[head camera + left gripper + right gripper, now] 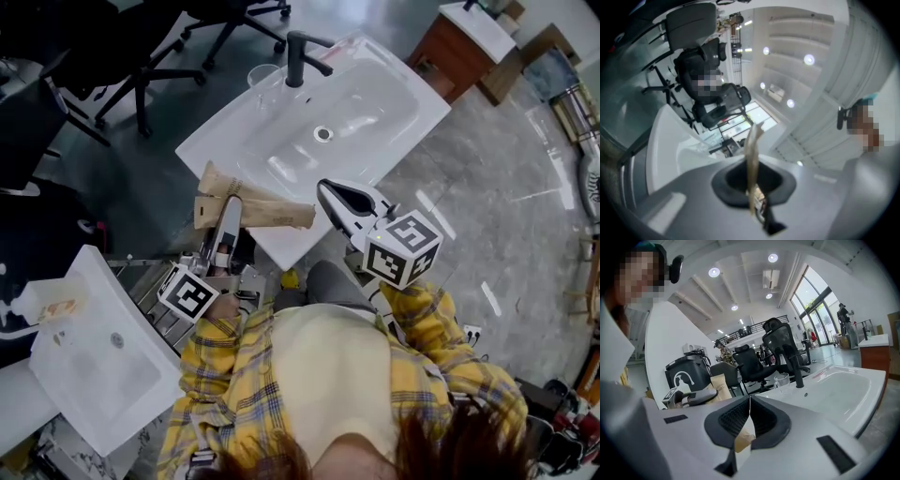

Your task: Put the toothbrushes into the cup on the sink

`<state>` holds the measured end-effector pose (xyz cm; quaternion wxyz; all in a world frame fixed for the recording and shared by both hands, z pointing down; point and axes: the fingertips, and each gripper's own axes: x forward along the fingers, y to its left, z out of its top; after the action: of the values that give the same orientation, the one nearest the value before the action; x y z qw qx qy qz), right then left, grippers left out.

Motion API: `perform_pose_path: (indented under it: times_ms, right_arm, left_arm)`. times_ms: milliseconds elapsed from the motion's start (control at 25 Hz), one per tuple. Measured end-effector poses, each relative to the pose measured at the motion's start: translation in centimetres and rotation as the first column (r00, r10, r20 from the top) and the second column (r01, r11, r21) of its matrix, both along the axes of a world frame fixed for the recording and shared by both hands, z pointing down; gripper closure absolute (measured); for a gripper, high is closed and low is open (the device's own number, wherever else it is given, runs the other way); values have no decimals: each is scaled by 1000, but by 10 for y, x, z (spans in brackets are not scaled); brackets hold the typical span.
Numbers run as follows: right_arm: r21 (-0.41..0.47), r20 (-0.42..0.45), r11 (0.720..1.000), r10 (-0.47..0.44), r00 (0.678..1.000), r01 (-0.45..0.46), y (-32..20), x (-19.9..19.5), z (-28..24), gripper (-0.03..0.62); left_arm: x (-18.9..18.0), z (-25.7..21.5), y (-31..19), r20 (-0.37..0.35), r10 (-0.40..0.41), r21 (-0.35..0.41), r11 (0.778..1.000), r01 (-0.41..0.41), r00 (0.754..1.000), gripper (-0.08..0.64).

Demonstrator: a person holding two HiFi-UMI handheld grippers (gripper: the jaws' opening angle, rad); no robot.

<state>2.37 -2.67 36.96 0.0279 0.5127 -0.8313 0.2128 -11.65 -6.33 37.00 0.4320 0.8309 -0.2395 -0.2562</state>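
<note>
Two brown paper toothbrush packets (253,208) stick out over the near corner of the white sink (375,103). My left gripper (231,206) is shut on them; in its own view the paper (752,154) stands edge-on between the jaws (751,187). A clear glass cup (262,80) stands on the sink's rim, left of the black faucet (298,56). My right gripper (330,190) hangs shut over the sink's near edge, right of the packets. In its own view (749,413) a tan scrap (743,441) shows in the slit behind the pads. The cup (782,380) and the packets (719,386) lie ahead.
A second white basin (94,366) sits at lower left with a small box (54,307) on its rim. Black office chairs (141,66) stand beyond the sink. A wooden cabinet (469,47) is at top right. A black bin (686,376) stands behind the left gripper.
</note>
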Motion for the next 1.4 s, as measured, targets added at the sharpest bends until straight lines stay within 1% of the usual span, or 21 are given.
perform_pose_path:
  times_ms: [200,360,480,680,1040,1200,1400]
  right_arm:
    - [13,-3,999,-41,999,41,-21,7,-3,578]
    - [21,-19,994,-102,995,103,-40,13,-8,577]
    - [28,-30,987,-154,988,155,-52,16,-12,577]
    - [15,-44,973,-231,972,232,-69,18,-9,577]
    - [0,-51,944,-331,942,331,-95,14,2,577]
    - [2,-36,928,-373,927,373,-108,10,2,577]
    - [6,-25,910,-414,910,414,-116,3,3,577]
  left_arm:
    - [12,-2,-15,8,-15,1,1000,15,1000,555]
    - [20,-5,-27,12,-44,5,999,44,999,555]
    - [29,-6,-36,16,-60,5,998,60,998,555]
    - [40,-3,-47,21,-81,-2,997,81,997,555]
    - [48,7,-63,45,-106,-14,994,107,993,555]
    - [53,8,-74,84,-119,-11,993,120,989,555]
    - [61,12,-78,138,-105,5,994,105,985,555]
